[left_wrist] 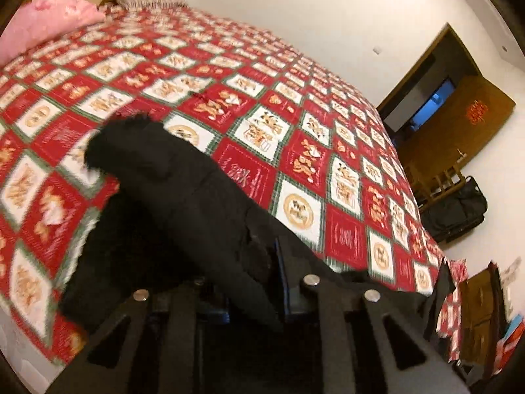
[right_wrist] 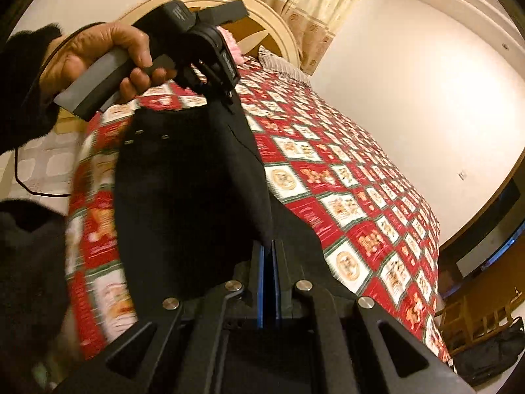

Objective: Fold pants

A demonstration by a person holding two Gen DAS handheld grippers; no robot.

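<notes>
Both grippers clamp black pants point(right_wrist: 183, 177) aloft over a red quilted bed point(right_wrist: 344, 197): left gripper point(right_wrist: 226, 98), right gripper point(right_wrist: 270, 262); next, seemingly, laying them flat to fold

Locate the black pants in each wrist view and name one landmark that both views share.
Left wrist: the black pants run from centre-left down to the bottom centre, pinched in the left gripper.
Right wrist: the pants hang through the centre, from the left gripper at the top down to the right gripper.
Shared landmark: the red-and-white checked bedspread beneath them.
</notes>
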